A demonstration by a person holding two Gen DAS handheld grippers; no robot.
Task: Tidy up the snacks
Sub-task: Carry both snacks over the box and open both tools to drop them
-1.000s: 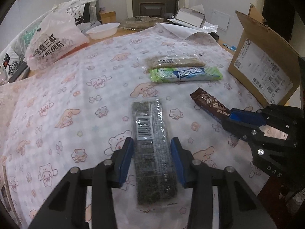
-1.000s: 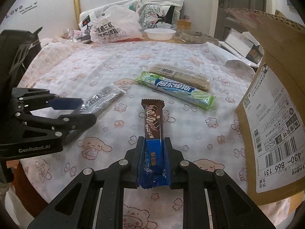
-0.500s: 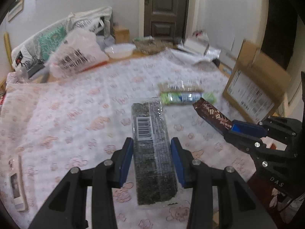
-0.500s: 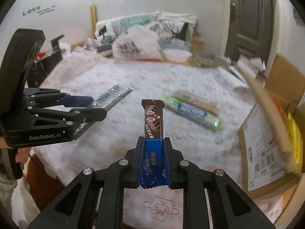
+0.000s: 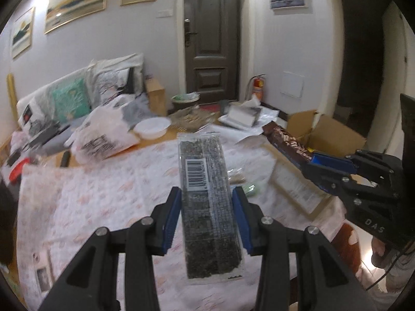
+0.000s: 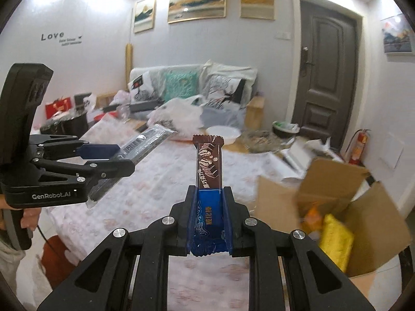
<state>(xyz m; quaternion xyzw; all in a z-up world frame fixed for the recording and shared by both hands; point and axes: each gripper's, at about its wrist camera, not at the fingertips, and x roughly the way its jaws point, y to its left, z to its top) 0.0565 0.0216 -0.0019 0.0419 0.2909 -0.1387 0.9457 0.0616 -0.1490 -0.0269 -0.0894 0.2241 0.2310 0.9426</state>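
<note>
Left tongs (image 5: 206, 213): blue-padded, pinching a flat dark seaweed snack in a clear wrapper with a barcode label (image 5: 205, 181) by its long edges; the pack is held clear of the table, far end raised.

Right tongs (image 6: 209, 213): pressed onto the blue near end of a brown-and-blue wrapped chocolate wafer bar (image 6: 208, 171); the bar sticks out ahead, off the table.

Table with a white cloth printed with pink cartoon animals (image 5: 103, 197): lies below both tongs. A green-wrapped snack (image 5: 251, 189) and a pale brown one (image 5: 236, 178) rest on it, mostly hidden behind the seaweed pack.

Open brown cardboard box (image 6: 363, 207): stands at the right of the table, flaps up, with a yellow packet (image 6: 334, 238) inside.

White plastic bag with black print (image 5: 103, 137) and white bowl (image 5: 153, 127): at the far left of the table.
</note>
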